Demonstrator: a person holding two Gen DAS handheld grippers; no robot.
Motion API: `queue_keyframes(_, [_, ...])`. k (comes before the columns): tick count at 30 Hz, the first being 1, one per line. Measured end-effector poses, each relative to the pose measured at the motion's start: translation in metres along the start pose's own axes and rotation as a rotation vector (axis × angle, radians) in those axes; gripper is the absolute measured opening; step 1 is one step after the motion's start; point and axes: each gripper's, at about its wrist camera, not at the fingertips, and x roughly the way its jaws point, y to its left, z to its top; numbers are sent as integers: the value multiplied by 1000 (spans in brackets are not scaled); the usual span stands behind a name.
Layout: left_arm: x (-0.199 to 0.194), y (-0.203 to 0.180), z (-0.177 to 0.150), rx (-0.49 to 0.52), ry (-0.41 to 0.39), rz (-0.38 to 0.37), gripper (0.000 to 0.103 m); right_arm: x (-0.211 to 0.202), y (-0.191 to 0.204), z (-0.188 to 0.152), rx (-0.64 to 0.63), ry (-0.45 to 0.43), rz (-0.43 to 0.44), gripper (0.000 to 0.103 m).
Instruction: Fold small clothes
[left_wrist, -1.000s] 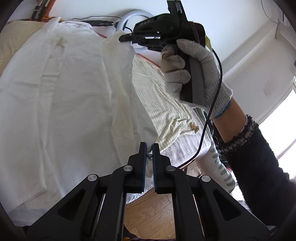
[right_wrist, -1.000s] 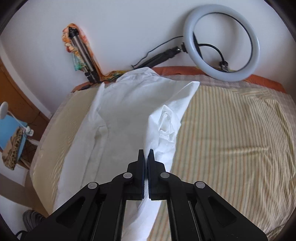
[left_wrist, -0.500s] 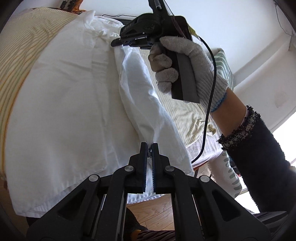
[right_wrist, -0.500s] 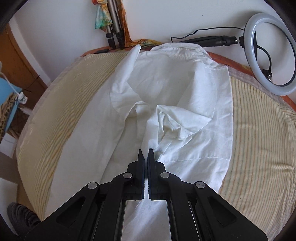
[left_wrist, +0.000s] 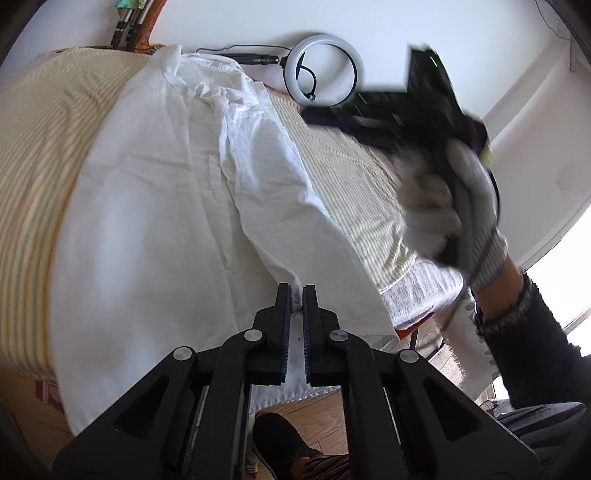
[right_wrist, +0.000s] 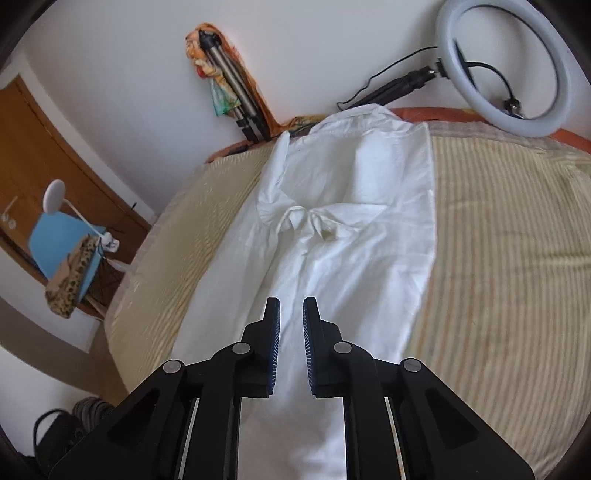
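Note:
A white shirt (left_wrist: 166, 221) lies lengthwise on the striped bed (left_wrist: 44, 122), its right side folded in over the middle. My left gripper (left_wrist: 296, 291) is shut on the shirt's lower folded edge near the bed's near end. My right gripper (right_wrist: 291, 314) is open and empty above the shirt (right_wrist: 351, 236), whose crumpled sleeve end lies at mid chest. In the left wrist view the right gripper (left_wrist: 417, 107) shows blurred, held by a gloved hand to the right of the shirt, above the bed.
A ring light (right_wrist: 506, 70) on a stand leans at the bed's far right corner. Tripod legs (right_wrist: 236, 99) stand against the far wall. A blue chair with a lamp (right_wrist: 66, 240) is left of the bed. Wooden floor and a foot (left_wrist: 280, 439) are below the bed's near edge.
The right gripper opened, let go of the shirt's folded side and pulled back to the right. The fold now lies flat on the shirt. The left gripper still pinches the lower edge.

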Motion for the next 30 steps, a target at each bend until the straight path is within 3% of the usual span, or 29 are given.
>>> queue_keyframes(2, [-9,0,3,4,-12,6,2,-13,-11,-26,19,23,-30,12])
queue_keyframes(6, [-24,-3,11,44,-43,8,2,-23,-22,-68,68,63,-16,32])
queue_keyframes(9, [-38,-14,15,110,-61,37,2,-27,-20,-81,78,64,-5,32])
queue_keyframes(11, [-46,-20,16,151,-73,53,2,-29,-9,-77,17,27,-70,32])
queue_keyframes(13, [-46,-23,19,177,-73,72,2,-29,4,-68,-54,3,-68,32])
queue_keyframes(16, [-42,-25,20,189,-69,97,2,-19,17,-49,-89,-16,-21,31])
queue_keyframes(21, [-33,-10,27,164,-54,115,2,17,21,-43,-147,35,-66,29])
queue_keyframes(25, [-35,11,31,140,-43,138,2,19,10,-80,-162,98,-55,29])
queue_keyframes(30, [-29,38,28,87,-20,168,2,-14,11,-128,-201,76,-73,30])
